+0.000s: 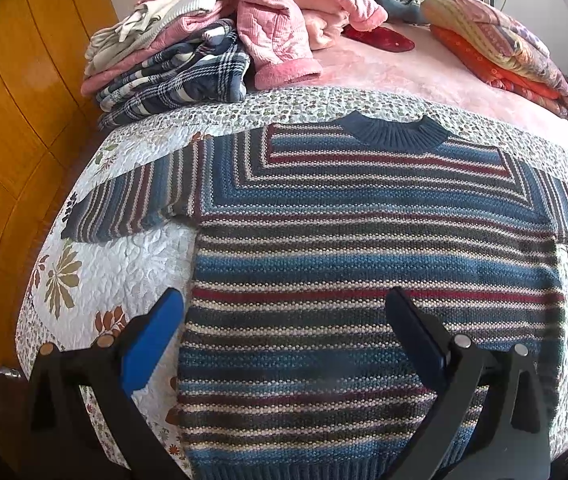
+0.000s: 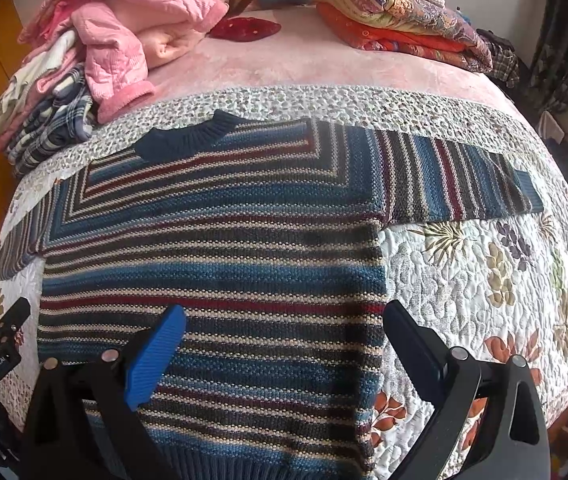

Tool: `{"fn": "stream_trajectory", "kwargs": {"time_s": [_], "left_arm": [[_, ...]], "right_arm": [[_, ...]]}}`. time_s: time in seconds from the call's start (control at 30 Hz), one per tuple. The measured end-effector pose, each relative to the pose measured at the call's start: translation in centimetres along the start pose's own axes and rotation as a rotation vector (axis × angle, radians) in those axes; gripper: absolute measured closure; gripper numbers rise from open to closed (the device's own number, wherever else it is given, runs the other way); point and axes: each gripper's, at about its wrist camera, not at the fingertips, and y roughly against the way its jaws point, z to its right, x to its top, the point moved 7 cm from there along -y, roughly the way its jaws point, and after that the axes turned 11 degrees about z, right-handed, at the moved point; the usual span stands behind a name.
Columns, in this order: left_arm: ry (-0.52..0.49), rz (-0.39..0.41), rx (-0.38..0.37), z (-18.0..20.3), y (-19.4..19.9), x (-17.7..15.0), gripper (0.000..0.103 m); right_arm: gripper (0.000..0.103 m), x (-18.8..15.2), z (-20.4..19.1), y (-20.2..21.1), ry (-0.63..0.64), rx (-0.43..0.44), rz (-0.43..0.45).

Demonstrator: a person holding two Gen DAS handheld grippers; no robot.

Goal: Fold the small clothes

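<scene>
Covering the bed, a floral quilt [image 1: 123, 264] meets orange wood panelling [image 1: 11, 120].

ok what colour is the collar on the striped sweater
The collar is solid dark navy blue ribbed knit, unlike the striped sweater body. It shows best in the left wrist view.

Sweater [image 1: 364, 240] right sleeve cut off at left-wrist frame edge.
</scene>
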Motion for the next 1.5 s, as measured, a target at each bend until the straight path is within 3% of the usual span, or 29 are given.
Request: {"fn": "stream_trajectory", "kwargs": {"time_s": [1.5], "left_arm": [[0.006,0.006,0.003,-0.16,-0.09,0.04,0.003]], "right_arm": [[0.004,0.53,-0.21,0.12,-0.004,0.006,0.014]]}}
